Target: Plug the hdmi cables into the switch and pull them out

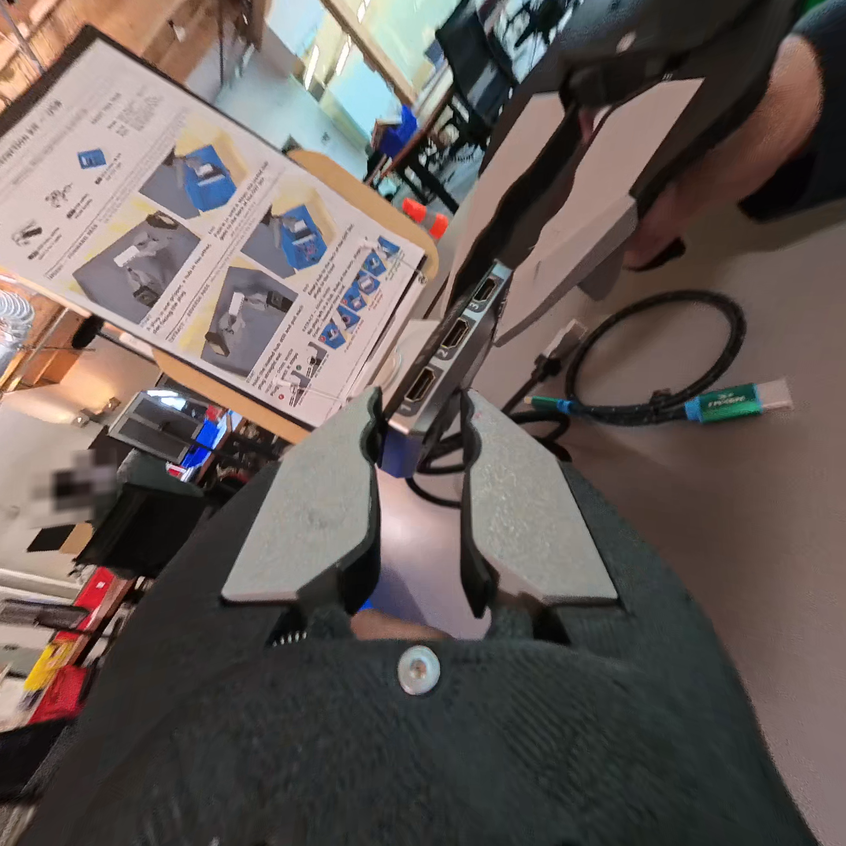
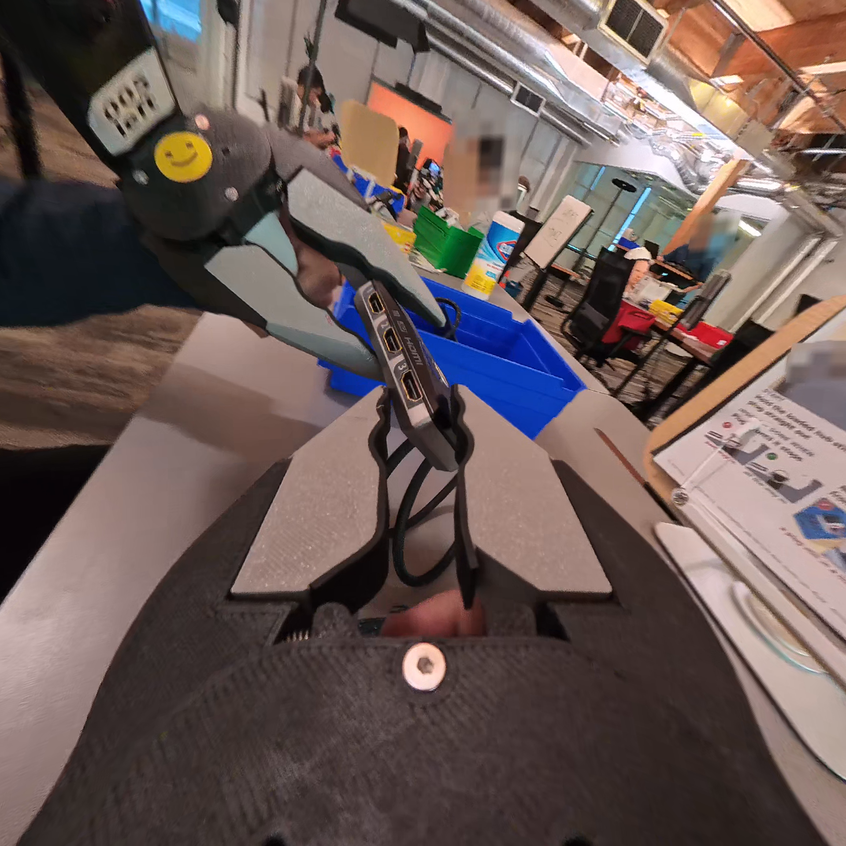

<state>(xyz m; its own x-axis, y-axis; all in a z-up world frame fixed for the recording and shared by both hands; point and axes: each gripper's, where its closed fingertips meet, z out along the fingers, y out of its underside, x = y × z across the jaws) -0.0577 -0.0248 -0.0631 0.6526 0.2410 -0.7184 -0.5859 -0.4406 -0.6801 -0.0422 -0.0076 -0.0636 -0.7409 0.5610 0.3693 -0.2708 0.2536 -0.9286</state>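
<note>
Switch (image 2: pixel 412 380): slim, rigid, light, three empty ports. Left gripper (image 1: pixel 421 425) and right gripper (image 2: pixel 421 421) each clamp one end; grip narrow edges. Cable (image 1: pixel 650 366) lies beyond, unplugged.

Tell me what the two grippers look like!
Each gripper has a black, rough-textured plastic body with a silver screw in the middle and two flat grey fingers edged in black. The left gripper also wears a round yellow smiley sticker. The right gripper looks the same. The person wears dark sleeves.
</note>
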